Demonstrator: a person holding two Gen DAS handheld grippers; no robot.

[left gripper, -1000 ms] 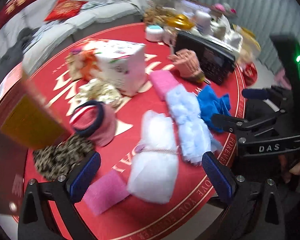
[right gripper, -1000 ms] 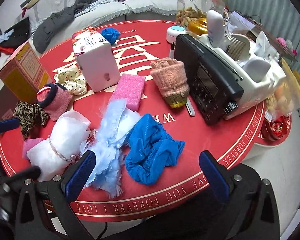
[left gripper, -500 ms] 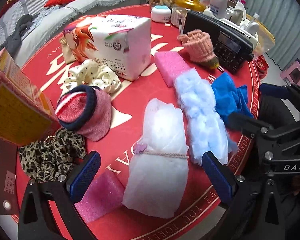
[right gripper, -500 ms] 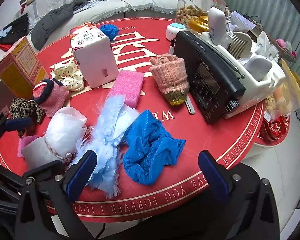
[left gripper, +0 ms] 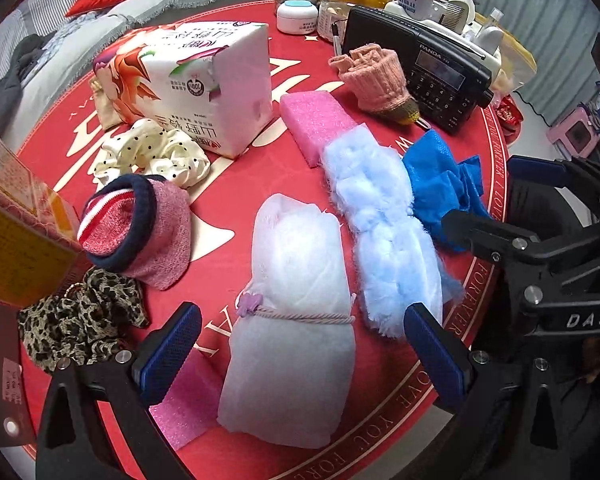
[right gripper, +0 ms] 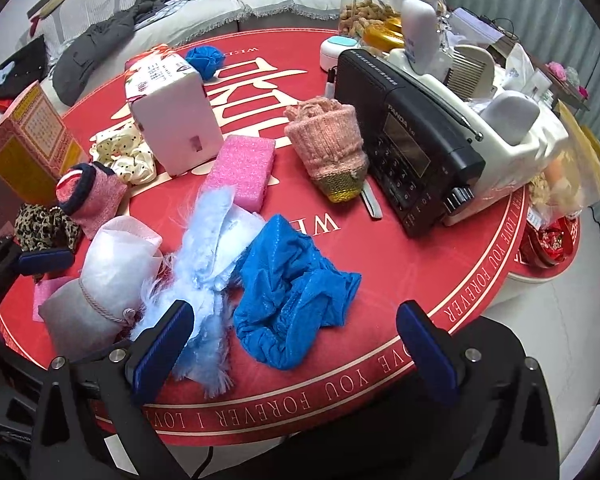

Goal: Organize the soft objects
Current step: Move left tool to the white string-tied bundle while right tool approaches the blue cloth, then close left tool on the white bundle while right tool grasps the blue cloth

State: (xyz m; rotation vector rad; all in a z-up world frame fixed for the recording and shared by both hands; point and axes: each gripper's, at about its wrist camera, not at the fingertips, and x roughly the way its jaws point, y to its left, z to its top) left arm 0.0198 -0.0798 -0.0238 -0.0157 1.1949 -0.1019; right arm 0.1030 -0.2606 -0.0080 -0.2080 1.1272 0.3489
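Soft items lie on a round red table (right gripper: 452,280). A white gauze bundle (left gripper: 296,300) tied with cord sits between the pads of my open left gripper (left gripper: 300,356). Beside it lie a fluffy light-blue piece (left gripper: 380,224) and a crumpled blue mesh cloth (right gripper: 296,292). My open right gripper (right gripper: 296,344) hovers at the table's near edge with the blue cloth just ahead of it. Further back lie a pink sponge (right gripper: 240,168), a peach knit sock (right gripper: 328,144), a red striped knit cuff (left gripper: 136,228), a polka-dot scrunchie (left gripper: 156,152) and a leopard scrunchie (left gripper: 76,316).
A tissue pack (left gripper: 192,80) stands mid-table and a yellow-red box (right gripper: 24,144) at the left edge. A black radio (right gripper: 404,140), a white holder, a jar of peanuts (right gripper: 364,12) and bottles crowd the right rear. A flat pink foam piece (left gripper: 188,404) lies near the left pad. A sofa lies beyond.
My left gripper has swung left and lowered towards the table, bringing the white bundle squarely between its pads. The right gripper has edged slightly forward over the table rim.
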